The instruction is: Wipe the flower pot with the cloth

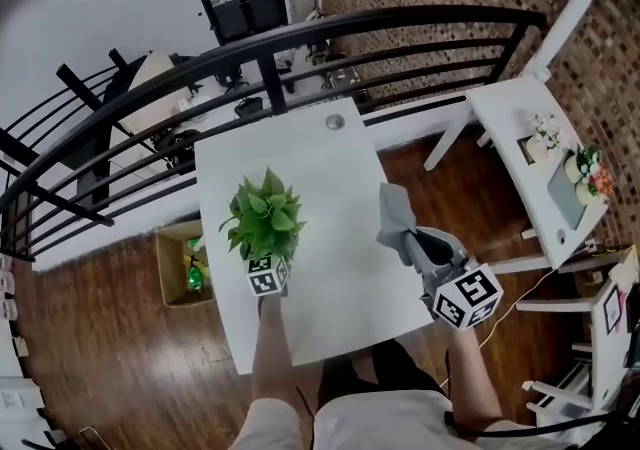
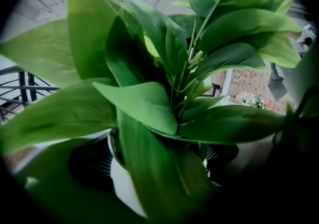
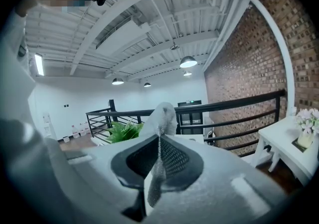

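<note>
White surface [image 1: 340,268], bare apart from a round metal cap [image 1: 334,122] at the far edge and the flower pot [image 2: 124,183], which stands by the left edge and is white. Plant leaves [image 1: 265,218] spread over the pot and hide most of it from above. Black railing [image 1: 300,38] runs past the far edge. There is a cardboard box [image 1: 175,263] on the wood floor off the left edge, and a white side table [image 1: 520,128] with flowers off the right. Left gripper [image 1: 266,260] is at the near side of the pot with its jaws partly apart. One pad sits against each side of the pot wall, gripping it as far as the leaves allow. Right gripper [image 1: 408,241] is at the right edge, well apart from the pot. Its jaws are closed on the grey cloth [image 1: 395,208], which sticks up past the tips.
</note>
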The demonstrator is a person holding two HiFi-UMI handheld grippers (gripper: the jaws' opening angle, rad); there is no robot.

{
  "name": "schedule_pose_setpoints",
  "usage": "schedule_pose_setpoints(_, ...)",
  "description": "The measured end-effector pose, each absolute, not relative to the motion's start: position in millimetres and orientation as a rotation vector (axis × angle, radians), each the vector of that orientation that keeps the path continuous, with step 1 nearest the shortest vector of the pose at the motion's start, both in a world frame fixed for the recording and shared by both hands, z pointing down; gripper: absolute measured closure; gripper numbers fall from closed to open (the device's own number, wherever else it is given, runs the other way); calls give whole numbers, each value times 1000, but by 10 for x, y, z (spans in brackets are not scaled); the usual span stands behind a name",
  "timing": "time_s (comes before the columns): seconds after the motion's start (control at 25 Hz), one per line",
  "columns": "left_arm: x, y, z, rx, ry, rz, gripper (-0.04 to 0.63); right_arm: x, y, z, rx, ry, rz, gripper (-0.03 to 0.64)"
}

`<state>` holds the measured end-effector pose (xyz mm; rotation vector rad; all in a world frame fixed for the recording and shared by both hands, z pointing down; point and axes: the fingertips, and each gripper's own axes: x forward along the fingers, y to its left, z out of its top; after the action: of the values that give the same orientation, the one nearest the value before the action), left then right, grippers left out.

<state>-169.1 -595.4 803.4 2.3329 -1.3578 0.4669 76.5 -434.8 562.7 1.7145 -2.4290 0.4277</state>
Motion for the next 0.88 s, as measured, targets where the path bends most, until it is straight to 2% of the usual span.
schedule_pose_setpoints(0.36,-1544,-5739,7739,2068,-937,102,31,425,-4502,5466,1544,-2575,444,618)
schedule_pose_setpoints(0.52,-1378,-5561,7060,2031,-698,-113,32,-66,-4405,5490,1166,-2698,493,618)
schedule_pose_setpoints(0.64,-1325,-5406,6447,2027,-549,-243,31,-496,-4323,5471,873,-2701,359,618)
schedule_pose_setpoints(0.88,-1067,-4950,5394,2121,-233,-357,31,-804,-4525,5045,784,-2826,260,619)
